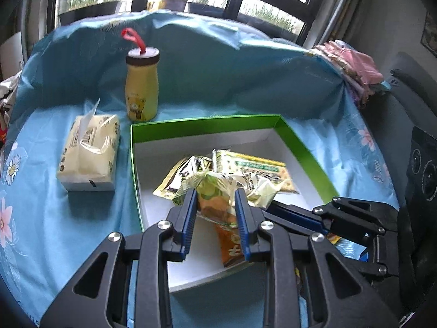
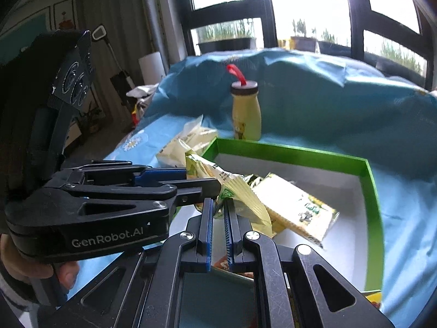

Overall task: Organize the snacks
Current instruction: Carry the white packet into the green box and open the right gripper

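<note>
A shallow cardboard box with bright green walls and a white floor (image 1: 303,150) sits open on a table covered by a light blue floral cloth (image 1: 54,218). Inside the box lie several flat, crinkled snack packets in pale yellow and green (image 1: 254,169), piled loosely toward the middle of the floor; the rest of the floor is bare white.

The left gripper (image 1: 215,205), black with blue finger pads, is closed on an orange and green snack pouch (image 1: 218,205), holding it above the near part of the box. The right gripper (image 2: 218,213) reaches in beside it, its fingers pressed nearly together on the pale yellow crimped edge of what seems to be the same pouch, though motion blur makes that hard to confirm. A hand (image 2: 35,265) shows at the left gripper's handle in the right wrist view.

Outside the box, just behind its far left corner, stands a yellow bottle printed with a cartoon bear, capped by a dark brown lid with a red loop (image 1: 142,87). To the left of the box rests a soft pack of tissues in pale yellow wrapping (image 1: 90,153), one tissue sticking up.
</note>
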